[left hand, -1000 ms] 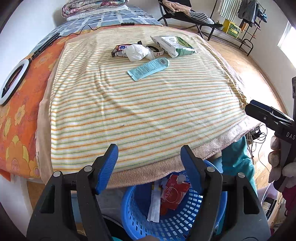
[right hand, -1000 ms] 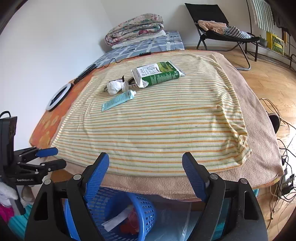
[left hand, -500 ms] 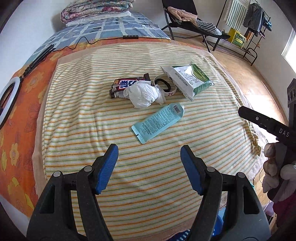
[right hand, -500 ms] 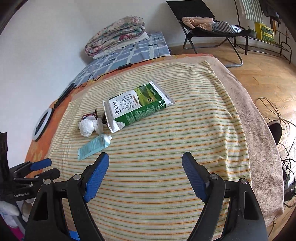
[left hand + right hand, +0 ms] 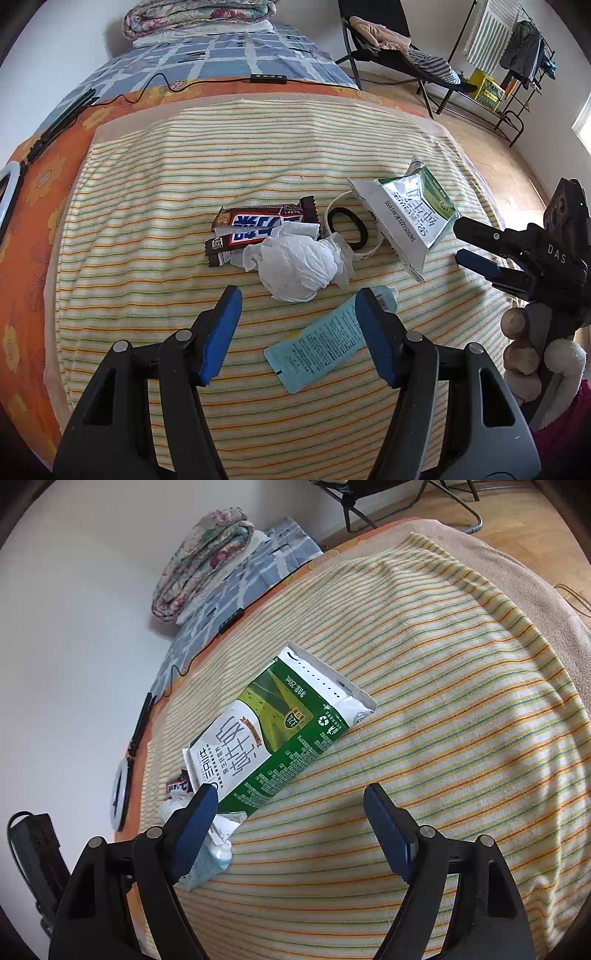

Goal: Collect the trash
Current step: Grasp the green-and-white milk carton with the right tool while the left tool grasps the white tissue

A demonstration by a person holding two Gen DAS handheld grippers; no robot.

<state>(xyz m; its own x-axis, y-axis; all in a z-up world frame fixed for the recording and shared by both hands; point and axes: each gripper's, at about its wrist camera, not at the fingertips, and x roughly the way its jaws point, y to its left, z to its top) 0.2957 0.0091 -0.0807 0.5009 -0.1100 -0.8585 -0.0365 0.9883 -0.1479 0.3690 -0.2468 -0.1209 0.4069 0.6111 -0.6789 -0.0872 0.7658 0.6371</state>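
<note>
Trash lies on a striped blanket: a crumpled white tissue, two brown snack bar wrappers, a tape roll, a light blue tube and a green and white milk carton. My left gripper is open, just short of the tissue, with its right finger over the tube. My right gripper is open and hovers near the milk carton, which lies flat ahead of its left finger. The right gripper also shows at the right edge of the left wrist view.
The blanket covers an orange flowered sheet. A folded quilt lies at the far end. A cable and a white ring light lie along the left side. A folding chair and a clothes rack stand on the wooden floor.
Both grippers have moved forward from the bed's edge over the blanket, away from the blue basket. The left one has closed in on the tissue, the right one on the milk carton.
</note>
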